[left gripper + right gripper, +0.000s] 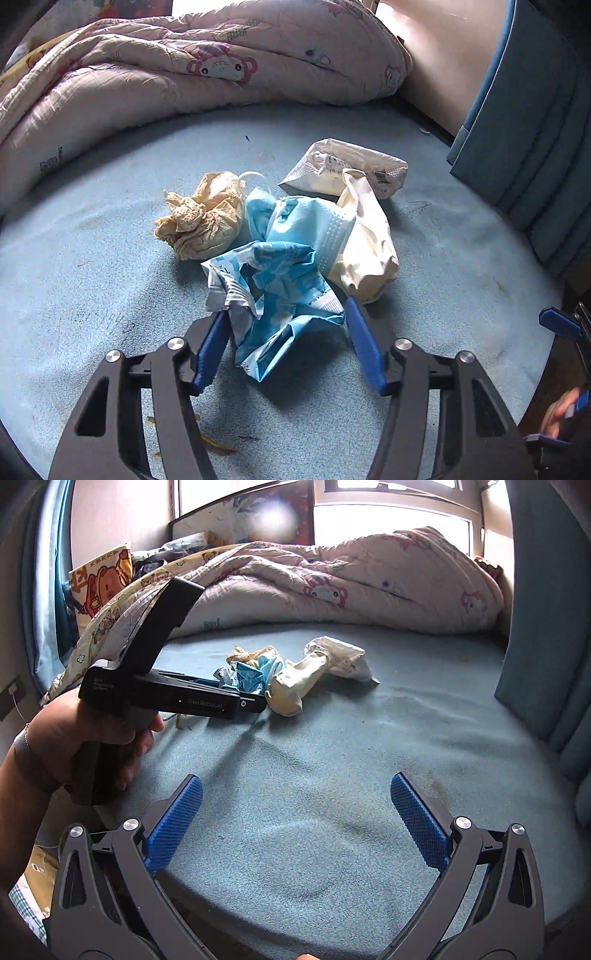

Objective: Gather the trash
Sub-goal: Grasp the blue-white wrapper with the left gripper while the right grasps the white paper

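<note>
1 blue bed sheet (314, 794), pink quilt (351, 587), window (388, 520)

Light: daylight from the window (391, 520) behind the quilt (351, 587), blown out white.
Shadows: soft, falling away from the window.
Glare: hazy spot left of the window.
Distortion: fisheye bending, dark corners.
Blur: slight at edges.

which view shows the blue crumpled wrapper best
The left wrist view: the blue crumpled wrapper fills the centre, close up, between the left gripper's fingers. The right wrist view shows only a small, distant part, mostly hidden behind that gripper.
</note>
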